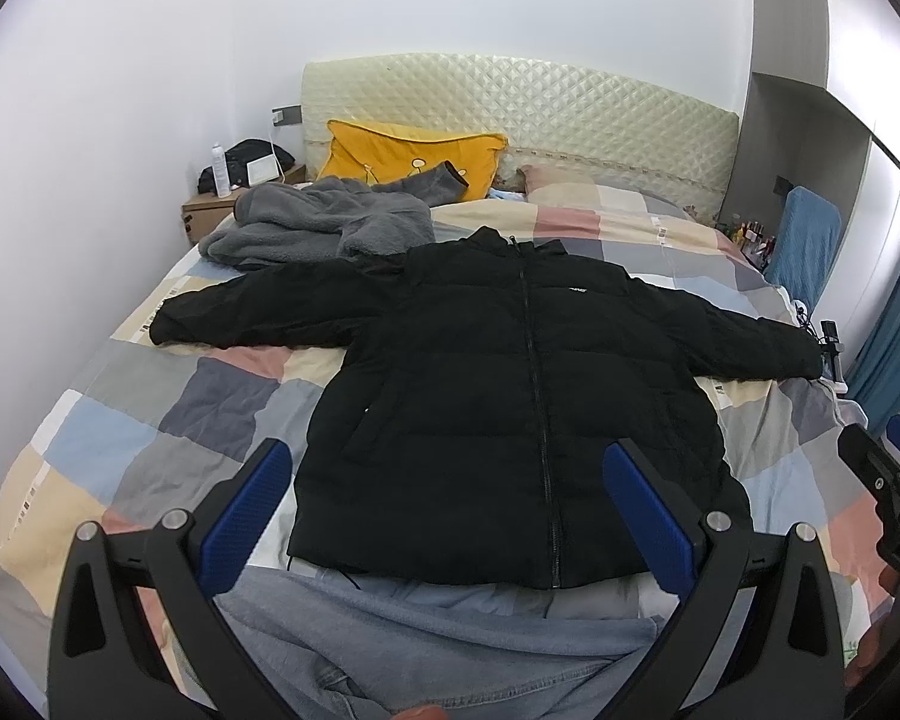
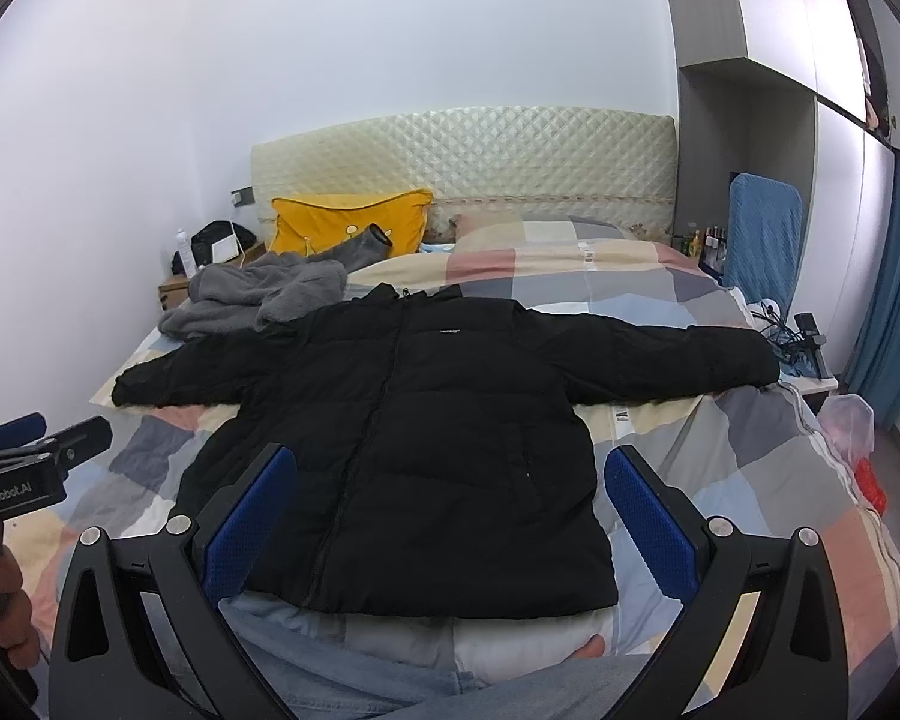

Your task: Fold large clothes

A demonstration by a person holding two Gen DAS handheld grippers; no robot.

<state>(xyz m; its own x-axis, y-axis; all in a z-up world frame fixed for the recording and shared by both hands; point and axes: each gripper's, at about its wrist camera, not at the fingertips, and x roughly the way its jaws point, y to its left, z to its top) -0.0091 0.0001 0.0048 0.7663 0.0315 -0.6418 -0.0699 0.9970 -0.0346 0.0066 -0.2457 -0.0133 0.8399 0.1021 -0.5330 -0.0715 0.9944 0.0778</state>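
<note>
A black puffer jacket (image 1: 498, 396) (image 2: 414, 450) lies flat on the bed, front up, zipped, both sleeves spread out to the sides and the hem toward me. My left gripper (image 1: 450, 480) hovers open above the hem, its blue pads (image 1: 252, 510) wide apart and holding nothing. My right gripper (image 2: 450, 480) is also open over the lower part of the jacket, empty. The right gripper (image 1: 888, 468) shows at the right edge of the left wrist view, and the left gripper (image 2: 36, 438) shows at the left edge of the right wrist view.
The bed has a patchwork quilt (image 1: 168, 396) and a padded headboard (image 1: 540, 102). A grey fleece garment (image 1: 318, 222) and a yellow pillow (image 1: 408, 150) lie near the head. A nightstand (image 1: 210, 204) stands left, a blue chair (image 2: 762, 234) right. Jeans-clad legs (image 1: 426, 648) are below the hem.
</note>
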